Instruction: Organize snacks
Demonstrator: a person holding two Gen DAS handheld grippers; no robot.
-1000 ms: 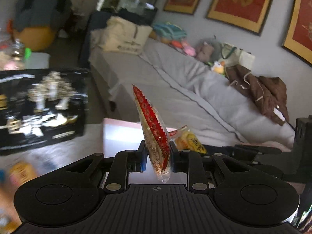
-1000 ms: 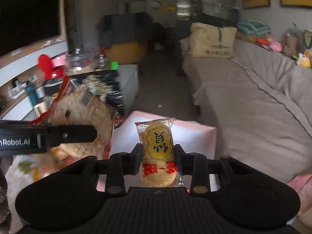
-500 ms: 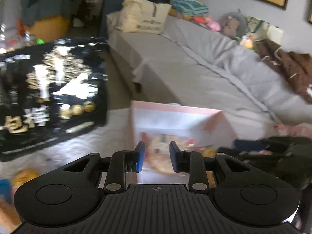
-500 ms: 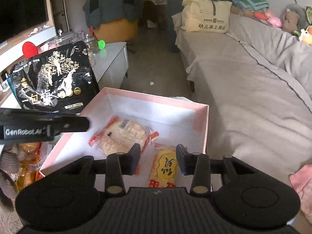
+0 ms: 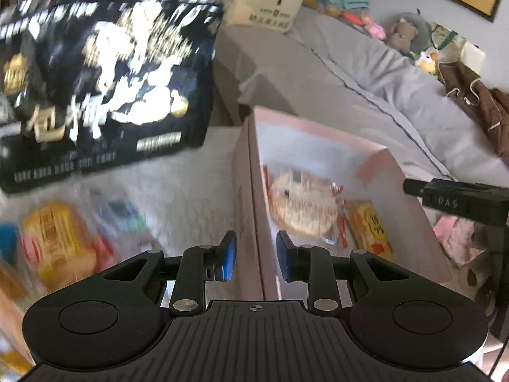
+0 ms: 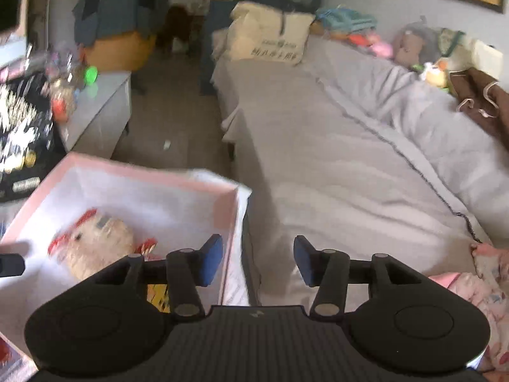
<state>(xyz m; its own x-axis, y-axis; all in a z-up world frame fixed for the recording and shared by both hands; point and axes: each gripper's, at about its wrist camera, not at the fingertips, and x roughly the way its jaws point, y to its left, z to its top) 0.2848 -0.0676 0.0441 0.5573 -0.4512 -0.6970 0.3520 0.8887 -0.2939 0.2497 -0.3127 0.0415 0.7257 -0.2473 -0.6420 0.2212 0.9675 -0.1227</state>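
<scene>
In the left wrist view, the left gripper (image 5: 256, 254) has let go of the red-edged cracker packet (image 5: 302, 205) it pinched upright a second ago; its blue fingers (image 5: 229, 256) now stand narrow and empty, straddling the near wall of the pink box (image 5: 246, 191). That packet lies flat on the box's white floor, with a yellow packet (image 5: 370, 226) just beside it on the right. The big black snack bag (image 5: 105, 82) fills the upper left, larger in frame than before, its gold characters too smeared to read surely; the first may be "包". More yellow packets (image 5: 57, 242) lie blurred on the white worktop (image 5: 178, 187). At right the right gripper's black side (image 5: 455, 197) bears faint letters, perhaps "DAS". In the right wrist view, the right gripper (image 6: 257, 261) no longer holds the yellow packet, which peeks out under its left finger (image 6: 211, 259) inside the box; its jaws have just been opening and stand moderately wide with nothing between them, over the box's right wall (image 6: 233, 219) and the grey bed (image 6: 334, 159). A cream bag (image 6: 270, 36) on the bed carries dark print, unreadable.
</scene>
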